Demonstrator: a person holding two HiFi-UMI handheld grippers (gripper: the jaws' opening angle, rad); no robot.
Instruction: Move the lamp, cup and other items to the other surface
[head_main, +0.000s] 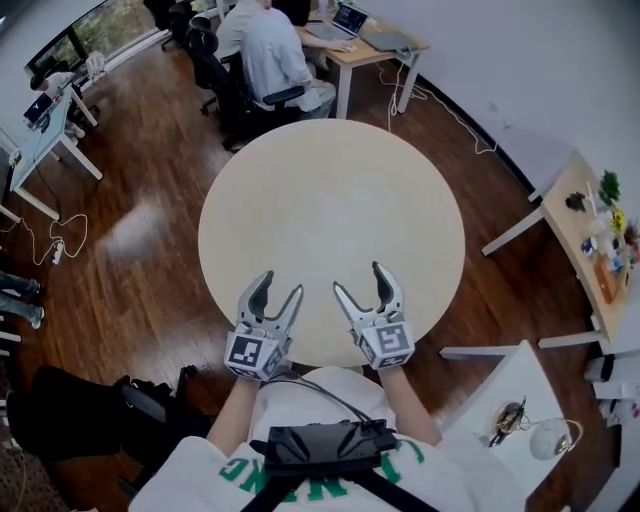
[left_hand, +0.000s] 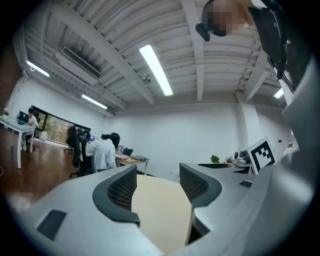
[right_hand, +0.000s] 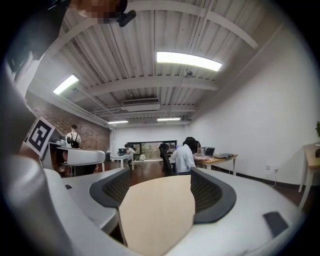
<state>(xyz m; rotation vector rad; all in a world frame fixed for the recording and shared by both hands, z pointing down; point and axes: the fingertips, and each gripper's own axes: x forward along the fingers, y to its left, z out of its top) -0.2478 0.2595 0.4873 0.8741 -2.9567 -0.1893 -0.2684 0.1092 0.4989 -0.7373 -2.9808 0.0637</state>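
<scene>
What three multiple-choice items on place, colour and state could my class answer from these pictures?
1. The left gripper and right gripper are: A over the floor; B over the round table's near edge; C at a desk.
2. The round table's top is: A pale beige; B black; C red.
3. The right gripper's jaws are: A shut on a cup; B shut on a lamp; C apart, nothing held.
B: head view shows both above its near rim. A: beige in every view. C: its own view shows only tabletop between them.
</scene>
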